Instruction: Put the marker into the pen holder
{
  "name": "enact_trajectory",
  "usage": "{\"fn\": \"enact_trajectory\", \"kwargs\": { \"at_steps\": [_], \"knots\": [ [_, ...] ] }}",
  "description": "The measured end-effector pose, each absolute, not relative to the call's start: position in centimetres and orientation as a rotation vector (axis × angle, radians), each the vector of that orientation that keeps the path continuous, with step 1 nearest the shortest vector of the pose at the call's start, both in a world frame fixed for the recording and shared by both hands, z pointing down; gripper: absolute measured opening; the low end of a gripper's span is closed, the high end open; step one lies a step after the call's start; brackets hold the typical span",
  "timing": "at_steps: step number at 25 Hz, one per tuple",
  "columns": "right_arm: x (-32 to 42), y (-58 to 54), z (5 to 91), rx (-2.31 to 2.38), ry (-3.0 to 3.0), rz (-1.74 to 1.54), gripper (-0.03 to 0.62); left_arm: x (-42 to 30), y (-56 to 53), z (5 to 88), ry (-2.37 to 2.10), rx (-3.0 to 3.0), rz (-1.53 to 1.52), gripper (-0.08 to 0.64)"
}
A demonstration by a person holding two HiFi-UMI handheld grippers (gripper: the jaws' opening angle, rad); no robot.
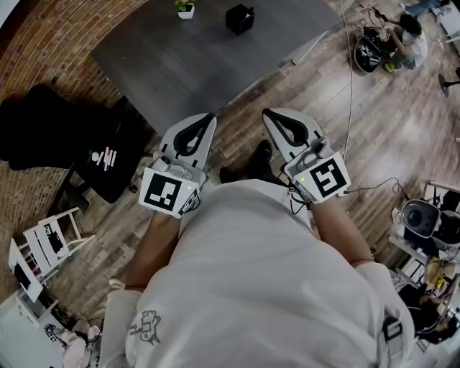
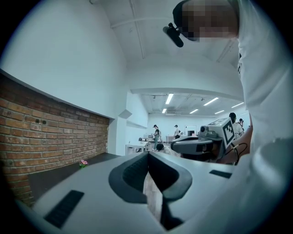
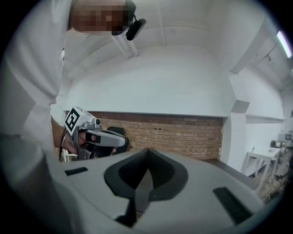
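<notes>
Standing back from the counter (image 1: 187, 65), both grippers held low at the waist, side by side.

- Left gripper (image 1: 209, 116): clenched, tips meeting, nothing between the jaws in its own view.
- Right gripper (image 1: 267, 113): likewise clenched and empty, jaws pressed together at the tips.
- Pen holder (image 1: 239, 18): a small black box well ahead of both grippers, nearer the right one's line, close to the counter's far edge.
- Small potted plant (image 1: 185, 8): far ahead of the left gripper, beside the holder but apart from it.
- Marker: not made out in any view. The counter top ahead of the grippers looks bare from here; it may be too small or too dark against the grey surface to show.

Judgement: the task has not begun; the step in hand is the approach and the search for the marker.

To do it well:
- Move up to the counter first, so the marker can be found before either gripper commits.
- Release the jaws of the working gripper before reaching, and close across the marker's barrel near its middle.
- Carry it upright over the holder and let go only once its tip is inside the rim.
- Keep clear of the plant, which could tip.
</notes>
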State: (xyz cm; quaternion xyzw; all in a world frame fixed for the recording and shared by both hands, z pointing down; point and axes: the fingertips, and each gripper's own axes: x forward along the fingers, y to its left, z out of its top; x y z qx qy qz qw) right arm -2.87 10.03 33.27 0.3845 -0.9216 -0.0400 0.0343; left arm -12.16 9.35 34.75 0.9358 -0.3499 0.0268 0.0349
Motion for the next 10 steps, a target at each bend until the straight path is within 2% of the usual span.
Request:
{"fn": "enact_trajectory", "kwargs": {
  "at_steps": [10],
  "knots": [
    [-4.4, 10.6, 32.3, 1.161, -2.845, -0.119, 0.005, -12.9, 9.8, 34.0, -1.070, 2.884, 0.056, 0.011]
  ]
}}
